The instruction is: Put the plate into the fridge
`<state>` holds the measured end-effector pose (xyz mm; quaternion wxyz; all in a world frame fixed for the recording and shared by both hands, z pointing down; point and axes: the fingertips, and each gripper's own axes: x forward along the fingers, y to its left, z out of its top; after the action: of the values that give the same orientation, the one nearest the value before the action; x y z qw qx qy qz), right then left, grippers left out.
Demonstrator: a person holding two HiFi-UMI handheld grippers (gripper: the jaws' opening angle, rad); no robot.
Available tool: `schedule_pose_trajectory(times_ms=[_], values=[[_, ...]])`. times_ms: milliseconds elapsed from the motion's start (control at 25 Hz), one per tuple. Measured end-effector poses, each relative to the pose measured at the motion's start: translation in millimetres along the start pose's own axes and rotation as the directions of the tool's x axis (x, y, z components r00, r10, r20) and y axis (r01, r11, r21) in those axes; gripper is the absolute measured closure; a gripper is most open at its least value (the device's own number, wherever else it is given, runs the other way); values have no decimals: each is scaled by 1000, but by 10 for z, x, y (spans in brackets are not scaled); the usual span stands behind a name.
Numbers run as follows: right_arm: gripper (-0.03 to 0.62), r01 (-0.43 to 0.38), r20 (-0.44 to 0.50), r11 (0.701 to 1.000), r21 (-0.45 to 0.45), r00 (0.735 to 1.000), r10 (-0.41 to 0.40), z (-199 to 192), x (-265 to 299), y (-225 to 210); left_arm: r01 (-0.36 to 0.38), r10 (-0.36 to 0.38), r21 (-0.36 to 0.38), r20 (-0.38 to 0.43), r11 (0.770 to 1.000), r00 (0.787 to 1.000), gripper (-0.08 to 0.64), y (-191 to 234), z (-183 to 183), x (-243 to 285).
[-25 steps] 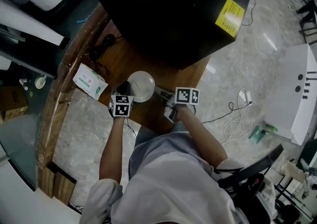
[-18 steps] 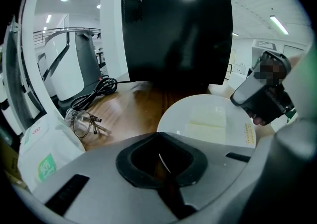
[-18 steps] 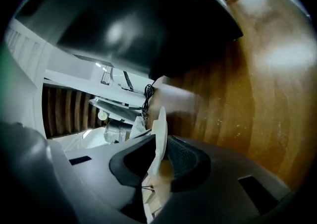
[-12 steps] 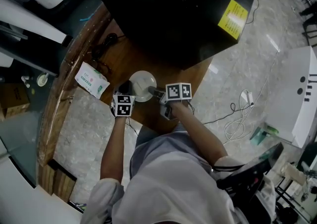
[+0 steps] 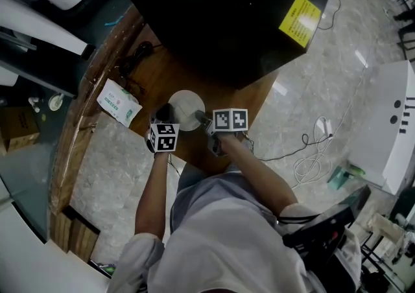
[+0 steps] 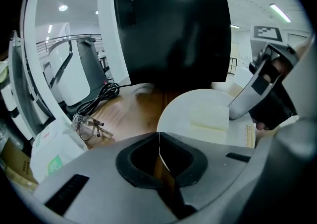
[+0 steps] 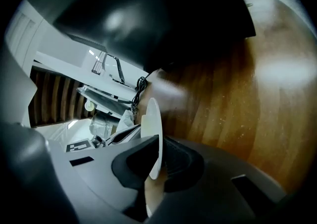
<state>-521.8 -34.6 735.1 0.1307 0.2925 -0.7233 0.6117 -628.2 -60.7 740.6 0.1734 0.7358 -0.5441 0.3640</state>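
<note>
The round white plate (image 5: 186, 100) is being clamped at its rim by the right claw (image 7: 157, 161), likely for carrying to the black fridge (image 5: 227, 19); the left claw (image 6: 159, 153) is being held together, empty.

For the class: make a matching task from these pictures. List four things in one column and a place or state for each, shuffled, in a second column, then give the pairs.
Column A
1. plate
2. left gripper
3. glasses
4. yellow label

Column B
a. stuck on the black fridge
b. clamped at its rim by the right gripper
c. shut, holding nothing
d. lying on the wooden table near a black cable

Pairs: 1-b, 2-c, 3-d, 4-a
</note>
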Motion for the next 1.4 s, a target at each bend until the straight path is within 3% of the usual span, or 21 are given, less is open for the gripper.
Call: schedule_pose_trajectory(times_ms=[440,800,1040,1200,1400], values=[[563,-10,-19,1000,12,1000,10,136,-681,-392,-96,101,-89,57,991,993,540,-674,502,-134],[563,-84,-128,993,-88,989,72,395,-1490,-758,-217,231,-232,34,948,972,540,-1610,807,-192],[563,-120,-210,983,-141,974,89,124,-2047,-1050,-267,289,-281,38,922,957,540,-2306,736,-437],[563,-136,-252,983,-124,963,101,19,-2312,-1181,-279,308,-317,45,907,950,540,-2575,767,-546],[563,-180,-277,978,-108,950,144,-108,-2660,-1277,-306,342,-310,66,900,938,540,-2909,825,-742]])
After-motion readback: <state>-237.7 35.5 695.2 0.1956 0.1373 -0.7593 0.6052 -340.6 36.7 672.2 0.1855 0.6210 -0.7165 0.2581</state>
